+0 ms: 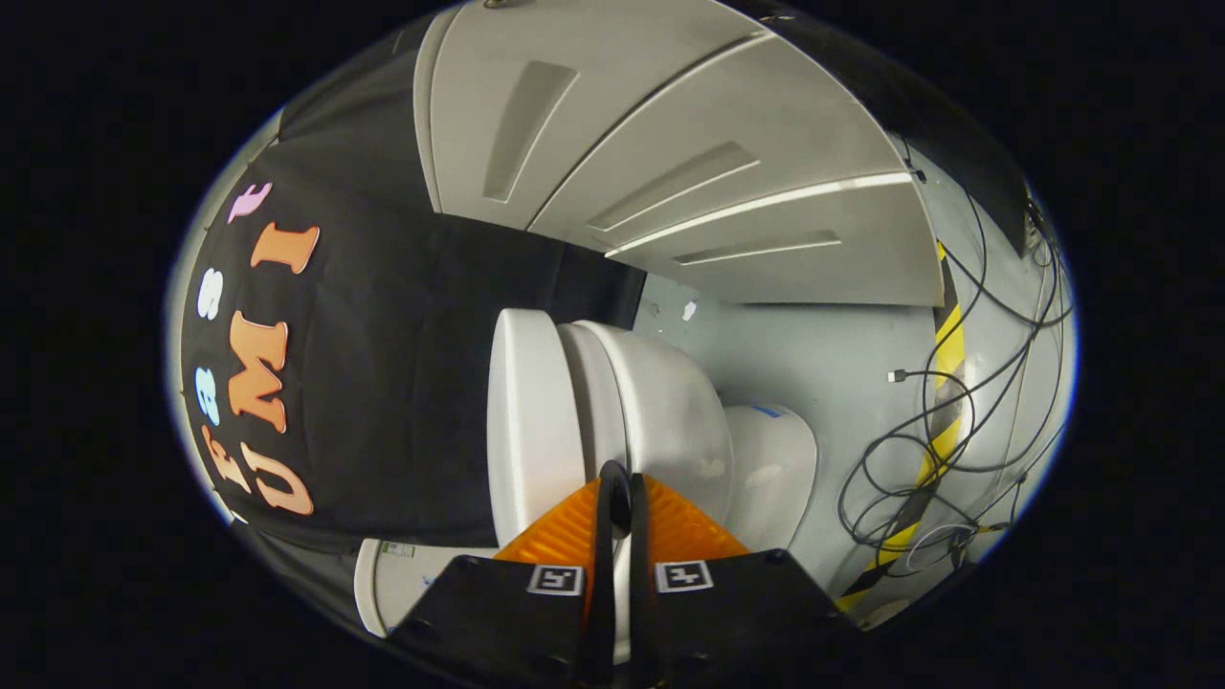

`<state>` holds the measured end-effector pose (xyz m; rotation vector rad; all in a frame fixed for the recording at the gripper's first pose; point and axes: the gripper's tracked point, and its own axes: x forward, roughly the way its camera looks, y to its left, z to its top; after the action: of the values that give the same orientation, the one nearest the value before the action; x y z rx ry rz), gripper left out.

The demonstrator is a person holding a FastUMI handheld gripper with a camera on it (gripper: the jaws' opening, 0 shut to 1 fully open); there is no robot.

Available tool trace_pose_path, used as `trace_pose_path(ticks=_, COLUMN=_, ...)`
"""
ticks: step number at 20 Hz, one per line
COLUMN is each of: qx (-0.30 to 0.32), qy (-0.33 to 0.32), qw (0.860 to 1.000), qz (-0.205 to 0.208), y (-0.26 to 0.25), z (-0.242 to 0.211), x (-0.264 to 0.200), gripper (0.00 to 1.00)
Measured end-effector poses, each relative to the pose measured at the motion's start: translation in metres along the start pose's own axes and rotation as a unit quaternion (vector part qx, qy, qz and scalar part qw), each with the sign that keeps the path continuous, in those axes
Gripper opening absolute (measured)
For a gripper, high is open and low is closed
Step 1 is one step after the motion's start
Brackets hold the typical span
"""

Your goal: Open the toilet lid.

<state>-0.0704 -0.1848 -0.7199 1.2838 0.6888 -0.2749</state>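
Grey floor point(813, 364), with loose cables point(919, 450) and a yellow-black striped tape point(943, 383) beyond the toilet point(660, 411); grey panelled wall point(670, 144) behind. The view is rolled sideways. The lid point(522, 411) lies against the seat, down on the bowl. Gripper point(620, 493) fingers are together, tips meeting just at the lid-seat edge; contact cannot be told.

The toilet lid point(522, 421) and bowl point(660, 421) are plain white. Black cables point(919, 450) cross a pale grey floor point(813, 354) marked with a yellow-and-black striped tape point(943, 383); the panels point(727, 163) are light grey.
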Motion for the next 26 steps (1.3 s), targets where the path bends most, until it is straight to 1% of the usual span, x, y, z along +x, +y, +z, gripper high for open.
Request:
trace_pose_path(ticks=1, qx=0.004, qy=0.004, qw=1.0, qz=0.003, y=0.003, z=-0.002, x=-0.005, gripper=0.09)
trace_pose_path(ticks=4, qx=-0.003, qy=0.004, qw=1.0, qz=0.0, y=0.006, z=-0.003, x=-0.003, gripper=0.08)
trace_pose_path(ticks=6, qx=-0.029, qy=-0.002, qw=1.0, qz=-0.01, y=0.014, z=-0.005, x=-0.008, gripper=0.08)
trace_pose_path(ticks=8, qx=-0.06, qy=-0.002, qw=0.998, qz=-0.031, y=0.017, z=-0.007, x=-0.009, gripper=0.08)
trace_pose_path(ticks=11, qx=-0.064, qy=-0.003, qw=0.998, qz=-0.017, y=0.037, z=-0.006, x=-0.015, gripper=0.08)
trace_pose_path(ticks=12, qx=-0.076, qy=-0.005, qw=0.997, qz=-0.013, y=0.044, z=-0.005, x=-0.017, gripper=0.08)
trace_pose_path(ticks=14, qx=-0.11, qy=-0.011, qw=0.994, qz=-0.012, y=0.059, z=-0.004, x=-0.021, gripper=0.08)
trace_pose_path(ticks=18, qx=-0.158, qy=-0.037, qw=0.987, qz=-0.002, y=0.1, z=-0.002, x=-0.029, gripper=0.08)
trace_pose_path(ticks=20, qx=-0.179, qy=-0.04, qw=0.983, qz=0.009, y=0.125, z=-0.011, x=-0.04, gripper=0.08)
trace_pose_path(ticks=23, qx=-0.223, qy=-0.045, qw=0.974, qz=0.021, y=0.164, z=-0.028, x=-0.053, gripper=0.08)
trace_pose_path(ticks=26, qx=-0.262, qy=-0.06, qw=0.963, qz=0.017, y=0.193, z=-0.041, x=-0.059, gripper=0.08)
